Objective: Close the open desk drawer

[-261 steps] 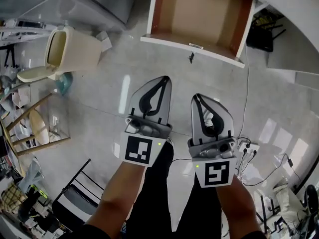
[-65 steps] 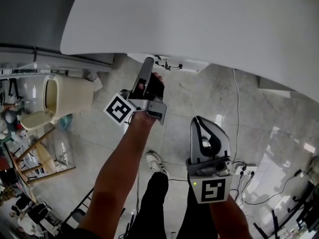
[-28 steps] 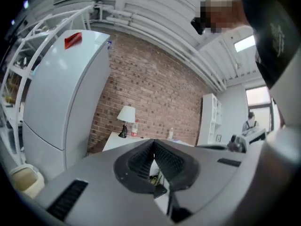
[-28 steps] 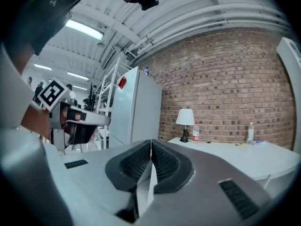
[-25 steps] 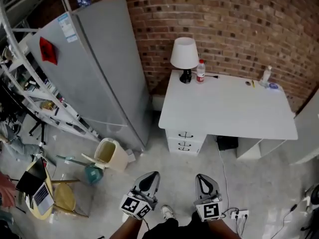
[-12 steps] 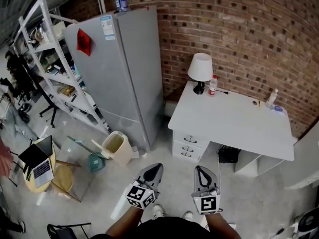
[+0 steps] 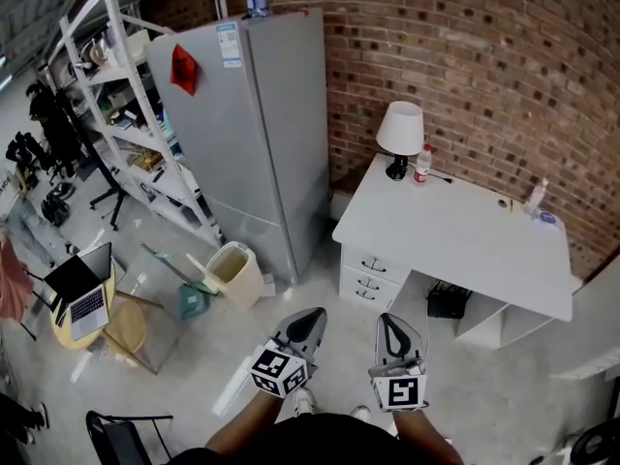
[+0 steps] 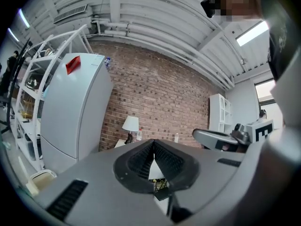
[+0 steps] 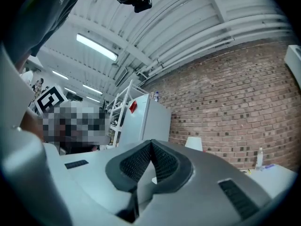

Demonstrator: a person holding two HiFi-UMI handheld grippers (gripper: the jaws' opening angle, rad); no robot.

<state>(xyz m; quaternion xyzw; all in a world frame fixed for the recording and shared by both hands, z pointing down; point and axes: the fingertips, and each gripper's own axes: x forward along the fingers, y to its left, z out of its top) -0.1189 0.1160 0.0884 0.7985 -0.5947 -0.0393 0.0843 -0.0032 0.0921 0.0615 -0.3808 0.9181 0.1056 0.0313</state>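
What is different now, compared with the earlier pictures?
One of the drawers of the desk stood open at first; now all are shut. The person has stepped back. The left gripper, which reached to the drawer front, is back beside the right gripper. Both stay shut and empty.

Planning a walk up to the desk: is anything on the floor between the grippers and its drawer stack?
Nothing visible does. Bare floor runs from the left gripper and right gripper to the drawer stack, whose fronts all look shut. The bin stands off to the left, clear of that path.
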